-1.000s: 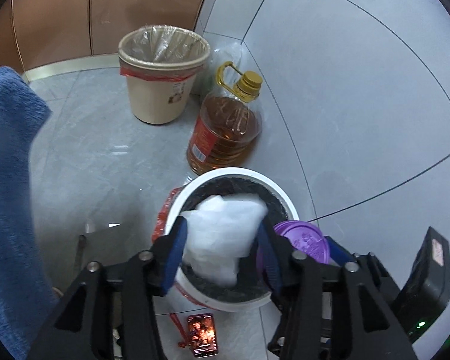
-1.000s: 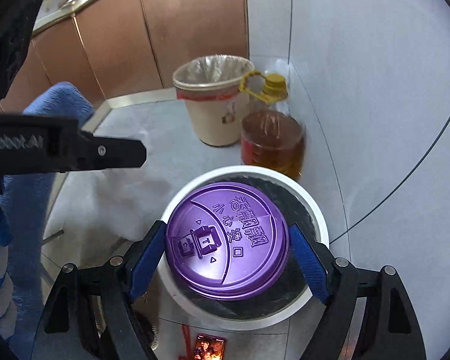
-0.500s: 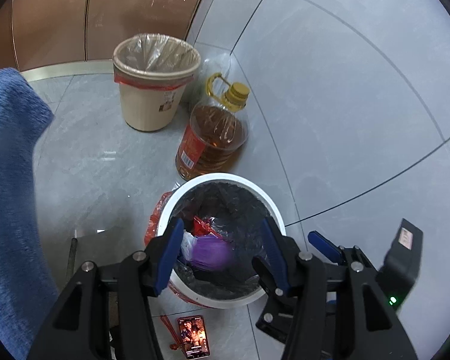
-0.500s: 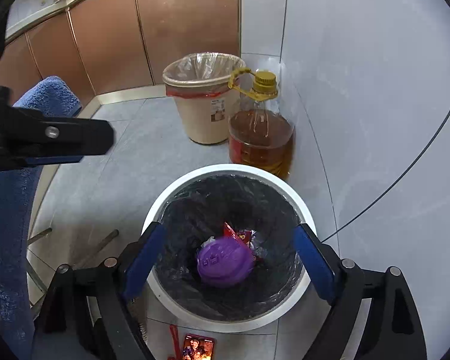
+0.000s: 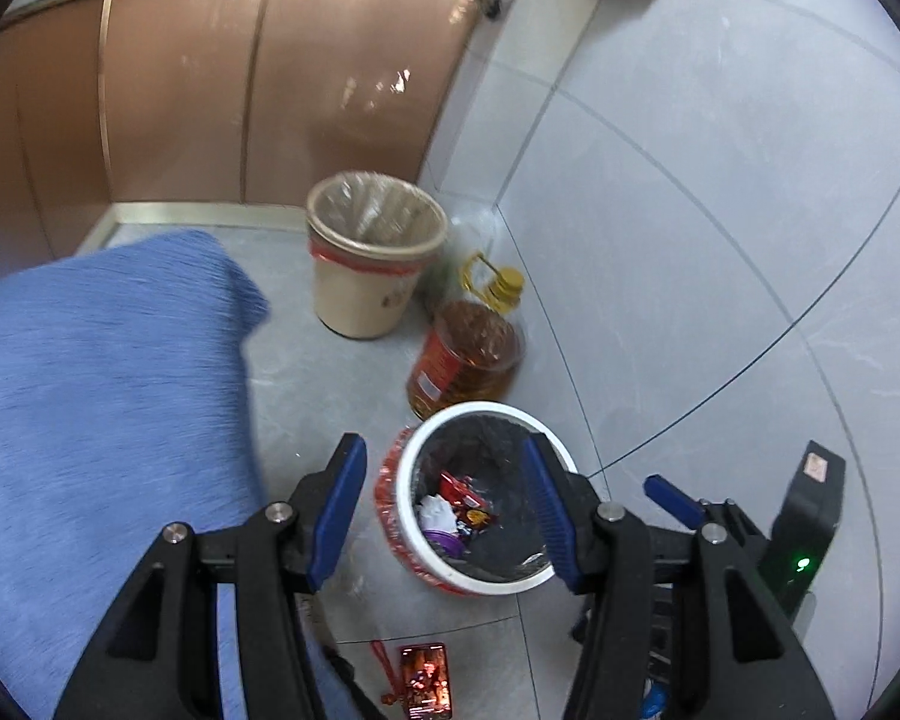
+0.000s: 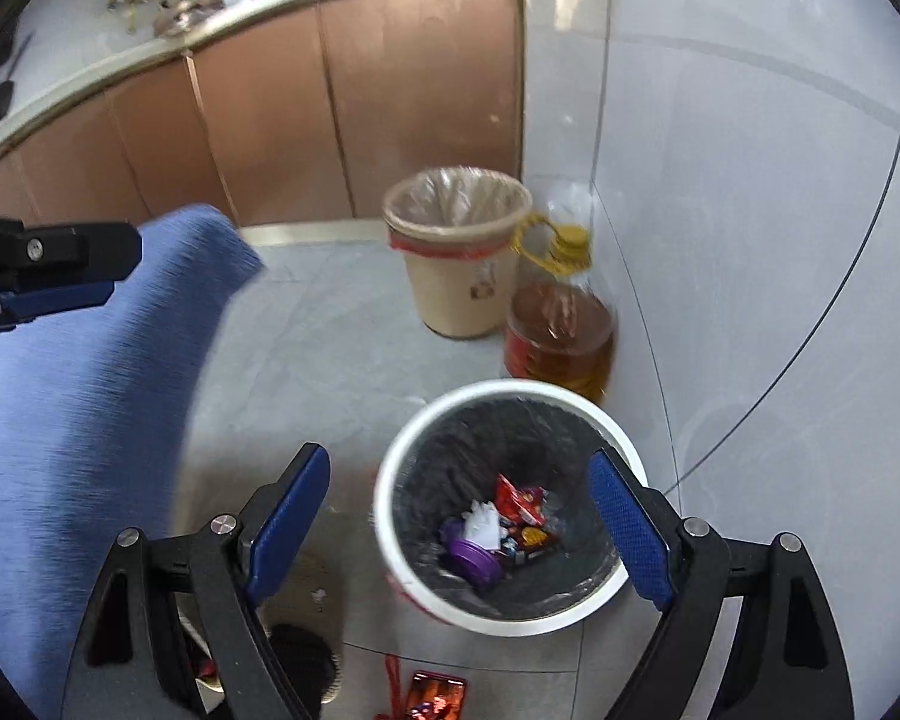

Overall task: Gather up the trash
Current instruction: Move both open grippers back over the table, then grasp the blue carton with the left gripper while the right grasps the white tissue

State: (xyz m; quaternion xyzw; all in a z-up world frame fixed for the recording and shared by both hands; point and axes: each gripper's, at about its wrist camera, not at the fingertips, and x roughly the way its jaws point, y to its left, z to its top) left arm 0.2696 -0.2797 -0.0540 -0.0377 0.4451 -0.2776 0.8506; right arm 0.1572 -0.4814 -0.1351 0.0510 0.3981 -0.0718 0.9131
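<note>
We have just let go, so our left gripper and right gripper are wide open and empty, and the white tissue and purple lid now lie in the white bin, so this trash is done.

Both wrist views look down on the white bin.

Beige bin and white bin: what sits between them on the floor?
The oil bottle stands between the beige bin and the white bin, against the wall; clearest in the right wrist view.
</note>
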